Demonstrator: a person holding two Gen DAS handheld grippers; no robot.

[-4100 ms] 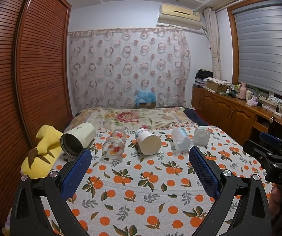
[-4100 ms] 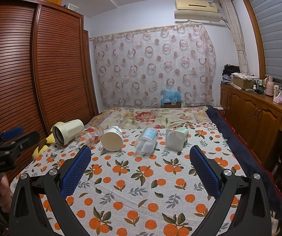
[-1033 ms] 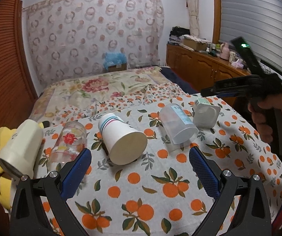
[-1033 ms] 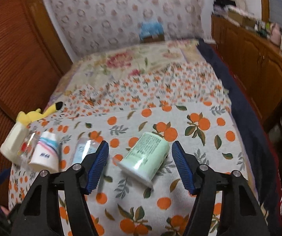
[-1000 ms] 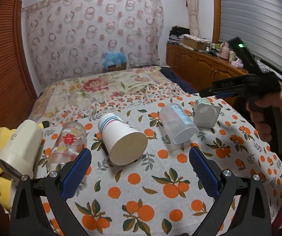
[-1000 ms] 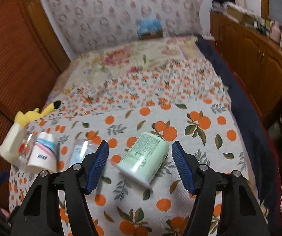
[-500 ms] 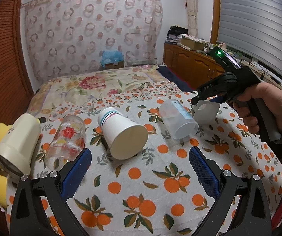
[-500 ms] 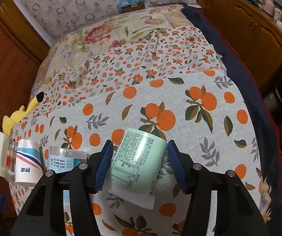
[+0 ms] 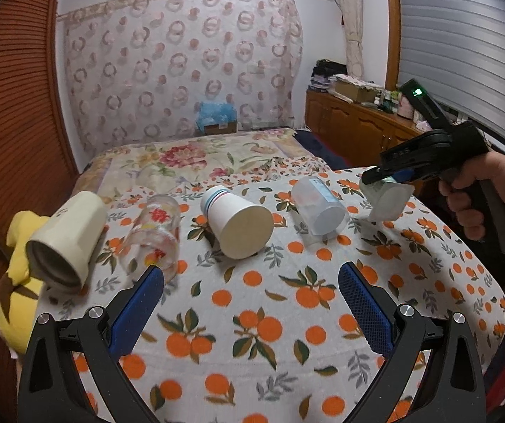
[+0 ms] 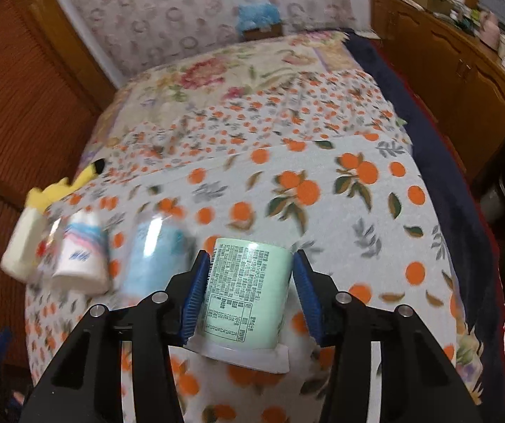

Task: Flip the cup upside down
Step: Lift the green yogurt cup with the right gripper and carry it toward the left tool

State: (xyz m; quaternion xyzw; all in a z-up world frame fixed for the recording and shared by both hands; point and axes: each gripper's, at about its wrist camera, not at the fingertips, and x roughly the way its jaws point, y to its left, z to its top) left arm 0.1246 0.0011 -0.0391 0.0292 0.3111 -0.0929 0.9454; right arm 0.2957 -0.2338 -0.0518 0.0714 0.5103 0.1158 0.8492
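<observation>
Several cups lie on their sides in a row on the orange-print blanket (image 9: 270, 317). My right gripper (image 10: 248, 299) is shut on the pale green cup (image 10: 245, 296) with a printed label, its blue pads pressed on both sides, its white rim toward the camera. In the left wrist view this green cup (image 9: 388, 199) is held at the far right, lifted and tilted, by the right gripper (image 9: 389, 176). My left gripper (image 9: 250, 303) is open and empty above the blanket, in front of the white paper cup (image 9: 238, 227).
A cream mug (image 9: 65, 238), a clear printed glass (image 9: 153, 236) and a clear plastic cup (image 9: 319, 208) lie in the row. A yellow plush toy (image 9: 16, 282) sits at the left edge. A wooden wardrobe is on the left, and wooden cabinets (image 9: 354, 134) on the right.
My right gripper has closed on the green cup and begun lifting it off the blanket. The left gripper has stayed open and nearly still.
</observation>
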